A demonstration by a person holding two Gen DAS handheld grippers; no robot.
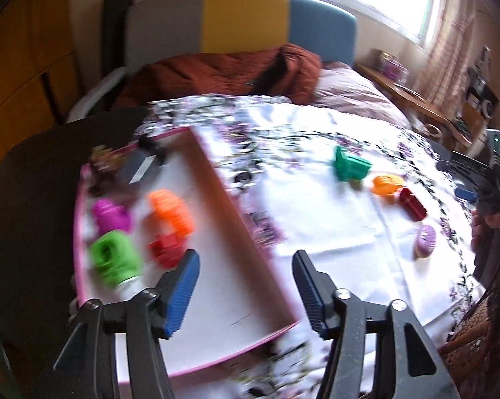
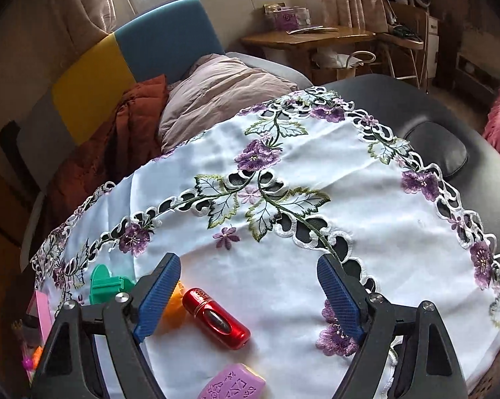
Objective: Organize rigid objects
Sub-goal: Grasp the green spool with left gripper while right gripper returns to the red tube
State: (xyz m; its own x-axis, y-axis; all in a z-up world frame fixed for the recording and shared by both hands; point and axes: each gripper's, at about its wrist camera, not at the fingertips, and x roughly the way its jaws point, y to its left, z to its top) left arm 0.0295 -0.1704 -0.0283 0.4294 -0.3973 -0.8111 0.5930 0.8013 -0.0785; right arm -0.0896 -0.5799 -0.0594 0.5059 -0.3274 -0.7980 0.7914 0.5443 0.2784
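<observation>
A pink-rimmed box (image 1: 216, 183) lies on the left of the embroidered cloth. It holds an orange piece (image 1: 170, 212), a magenta piece (image 1: 112, 216), a green piece (image 1: 115, 259) and a red piece (image 1: 166, 247), all blurred. My left gripper (image 1: 246, 259) hovers open over the box's near part, nothing between its fingers. Loose on the cloth lie a green block (image 2: 107, 286), an orange piece (image 2: 173, 302) half hidden by a finger, a red cylinder (image 2: 216, 319) and a purple block (image 2: 233, 384). My right gripper (image 2: 250, 262) is open just above the red cylinder, holding nothing.
The white cloth with purple flowers (image 2: 316, 183) covers a dark round table (image 2: 449, 126). Behind it stand a bed with a pillow (image 2: 216, 89) and a rust blanket (image 1: 233, 69). A wooden side table (image 2: 316, 36) stands near the window. A hand (image 1: 482, 226) shows at the right edge.
</observation>
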